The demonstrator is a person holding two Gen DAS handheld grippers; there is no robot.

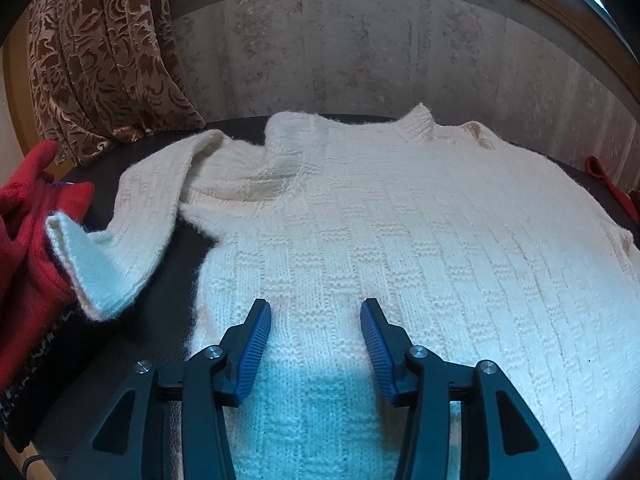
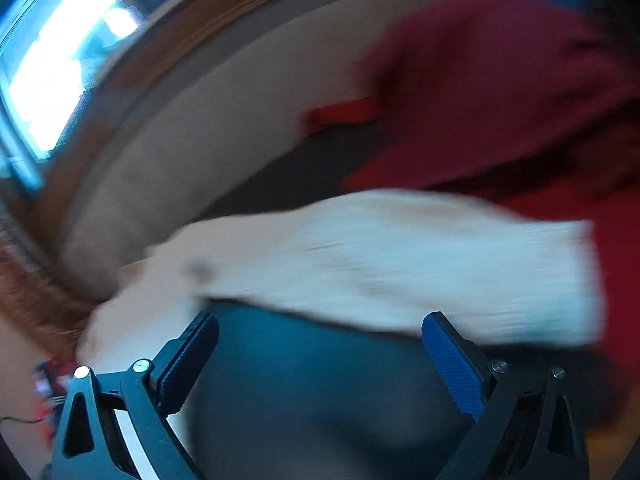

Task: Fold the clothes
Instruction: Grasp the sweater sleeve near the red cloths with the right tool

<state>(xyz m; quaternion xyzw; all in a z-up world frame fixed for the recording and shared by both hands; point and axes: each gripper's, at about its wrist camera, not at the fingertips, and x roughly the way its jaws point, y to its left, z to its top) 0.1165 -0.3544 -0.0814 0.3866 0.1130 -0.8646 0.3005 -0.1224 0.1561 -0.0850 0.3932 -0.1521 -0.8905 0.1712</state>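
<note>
Blue-padded left claw (image 1: pixel 315 312) hangs released over a cream sweater (image 1: pixel 400 240) spread flat on the dark surface (image 1: pixel 160 320). Only the left view shows the patterned curtain (image 1: pixel 104 60) and grey wall (image 1: pixel 360 48); the blurred right view shows the right claw (image 2: pixel 320 328) released, a window (image 2: pixel 60 60), and red clothing (image 2: pixel 500 92).

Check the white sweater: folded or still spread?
Spread. The white sweater lies flat on the dark table, body unfolded, collar up top, one sleeve trailing out to the side.
</note>
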